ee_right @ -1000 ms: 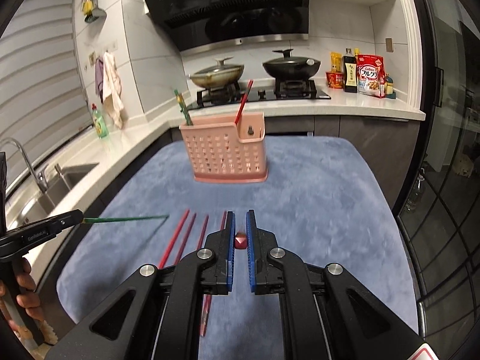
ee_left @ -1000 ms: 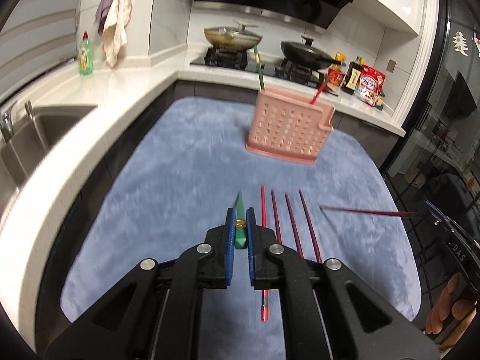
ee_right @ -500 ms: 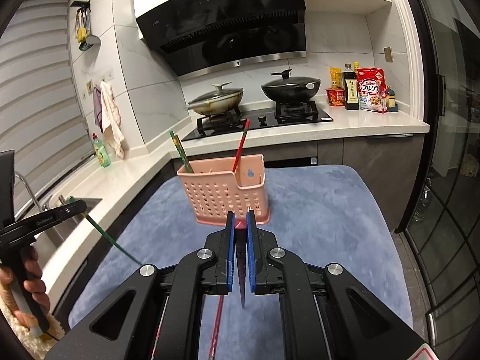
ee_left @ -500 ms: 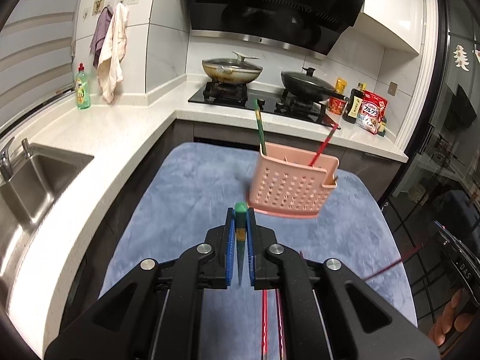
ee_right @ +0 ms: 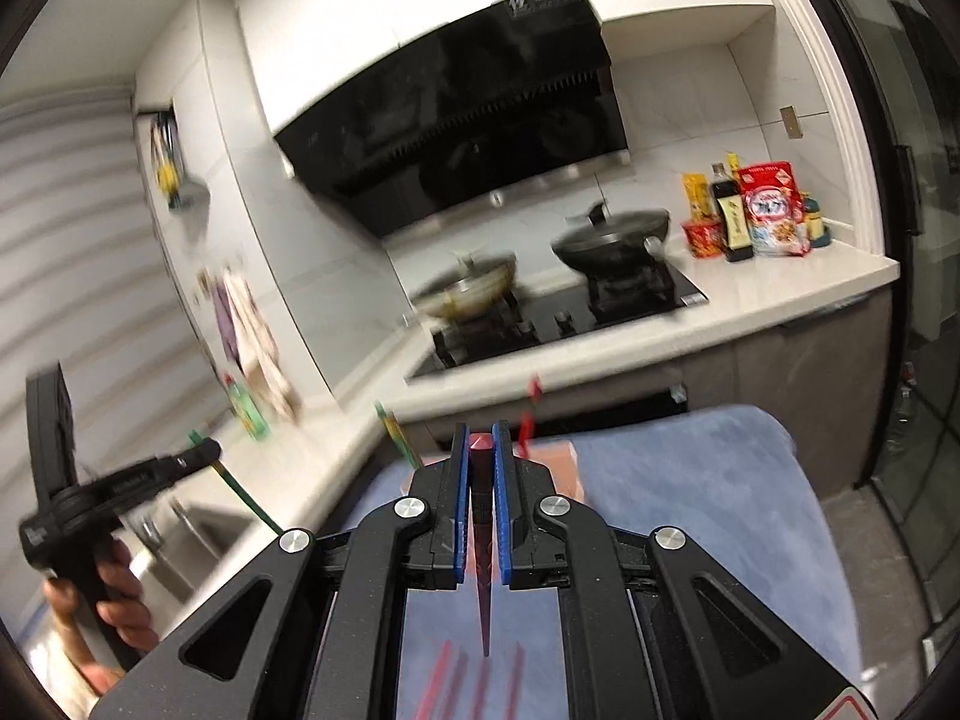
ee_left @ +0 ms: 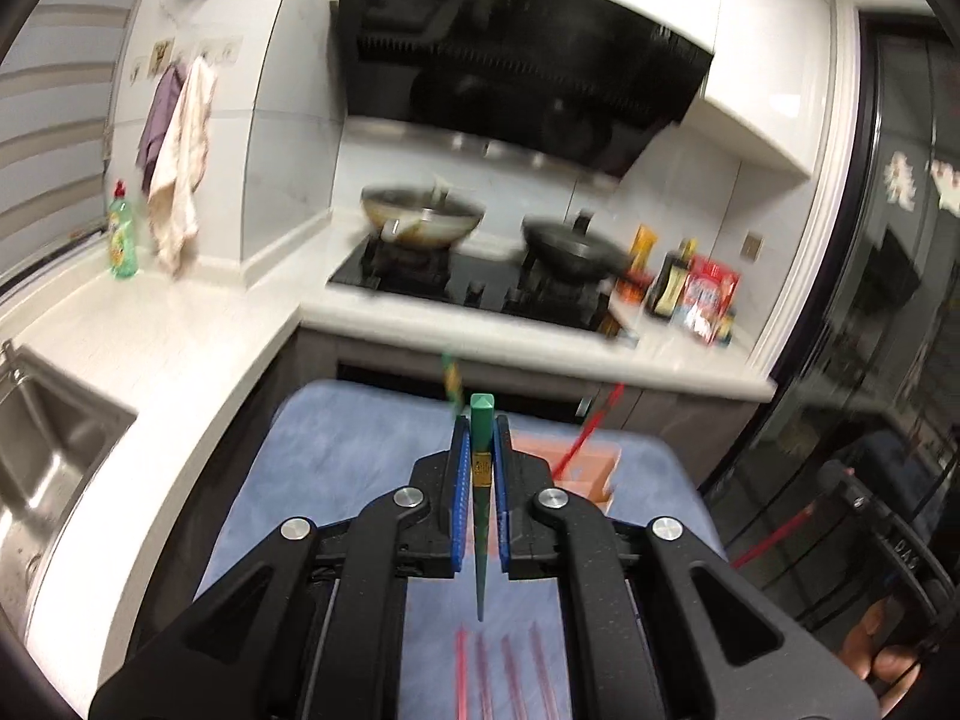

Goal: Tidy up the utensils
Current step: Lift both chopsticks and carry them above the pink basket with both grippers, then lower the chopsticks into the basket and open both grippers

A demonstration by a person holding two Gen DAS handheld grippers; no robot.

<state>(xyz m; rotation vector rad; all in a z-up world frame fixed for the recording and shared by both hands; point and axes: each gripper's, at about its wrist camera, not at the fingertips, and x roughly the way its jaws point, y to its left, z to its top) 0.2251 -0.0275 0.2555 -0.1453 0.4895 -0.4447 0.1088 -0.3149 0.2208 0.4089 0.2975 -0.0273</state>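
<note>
Item: left tool (ee_left: 480, 438), narrow, clamped on 1 green chopstick (ee_left: 480, 516). The stick runs along the tool's own line, blunt square end forward just past the fingertips, thin tip trailing back and down over the blue mat (ee_left: 348, 438).

Item: right tool (ee_right: 481, 441), narrow, clamped on 1 dark red chopstick (ee_right: 482, 546), same lie: blunt end forward, tip hanging back toward the mat.

Item: pink perforated utensil basket (ee_left: 591, 468), standing on the mat, ahead of and below both tools, largely hidden behind their fingers. It already holds 1 green chopstick (ee_left: 451, 381) and 1 red chopstick (ee_left: 591, 429), both leaning upright.

Governing relation: each held stick lies near level along its tool, while the basket opens upward. Judged: each stick needs tipping toward vertical over the basket mouth. Both tools seem about equally near; the basket sits slightly right of the left tool's line.

Item: loose red chopsticks (ee_left: 501, 678), 4 counted, side by side on the mat under the left tool.

Change from 1 second earlier: both tools were low over the mat, at the row of sticks; both are now raised, the basket has dropped low in each view, and the stove and hood fill the upper field. Both grips are unchanged.
</note>
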